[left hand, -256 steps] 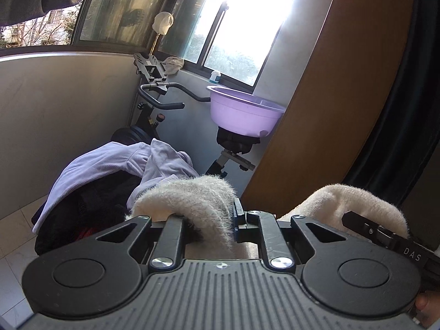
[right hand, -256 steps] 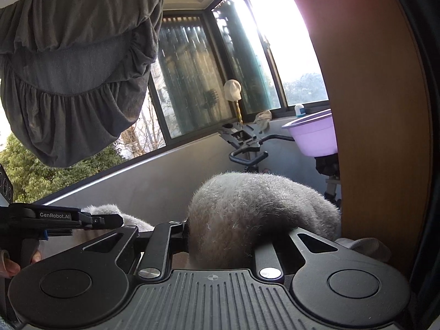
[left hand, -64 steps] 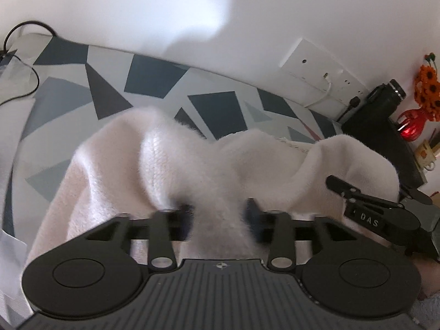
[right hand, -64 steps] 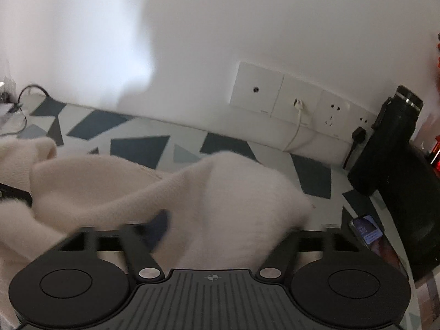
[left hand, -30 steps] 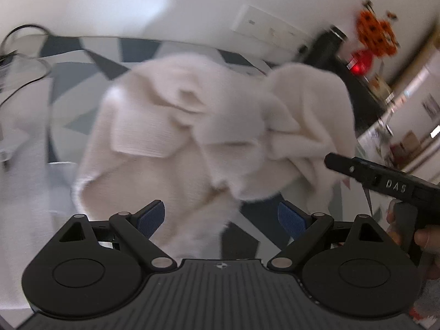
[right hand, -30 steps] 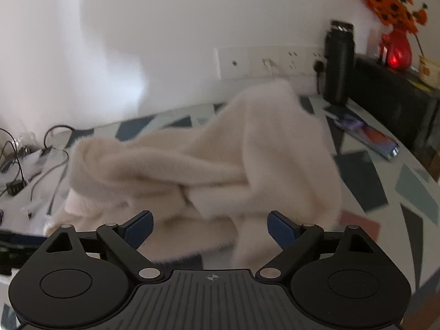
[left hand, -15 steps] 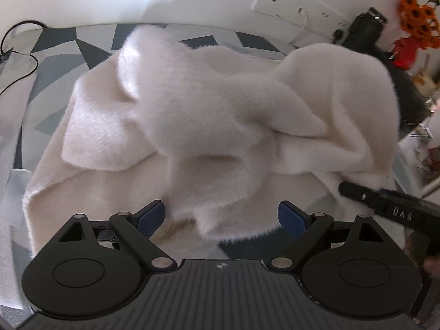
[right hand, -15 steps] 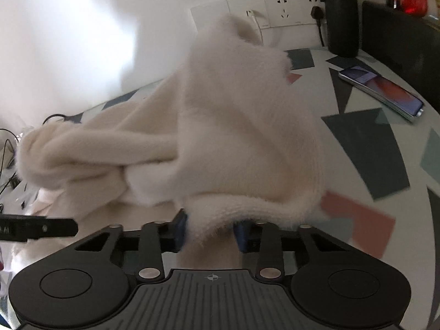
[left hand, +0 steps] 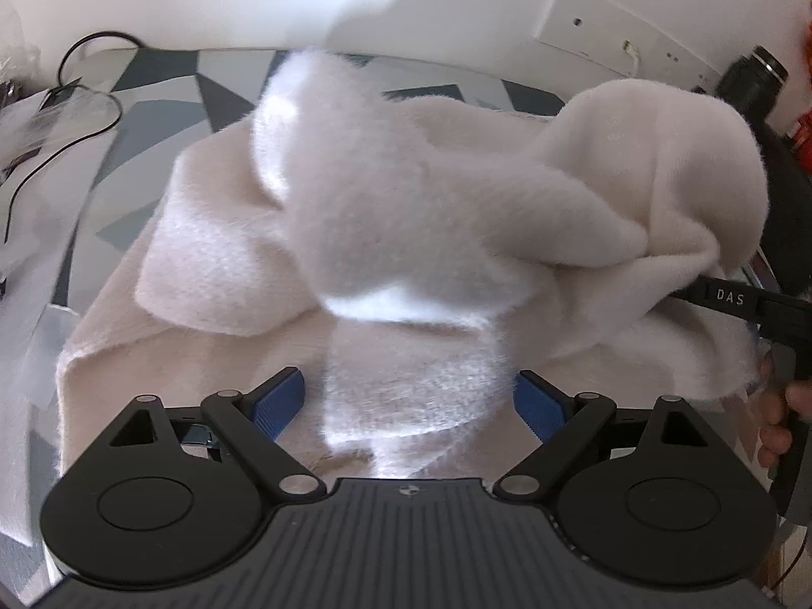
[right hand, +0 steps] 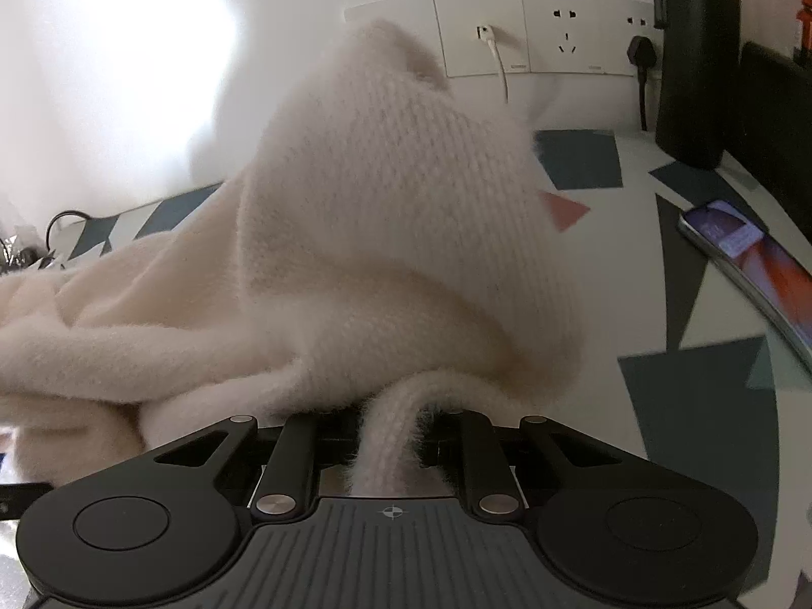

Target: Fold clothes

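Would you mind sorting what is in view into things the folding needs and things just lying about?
Job:
sweater
left gripper, open
right gripper, shut on the sweater

Lying about:
phone
flask
cables

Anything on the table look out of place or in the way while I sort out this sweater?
Yes: a smartphone lies on the patterned table right of the fluffy cream sweater, which is bunched, not flat. The right claw is shut on a strip of it; the left claw is open.
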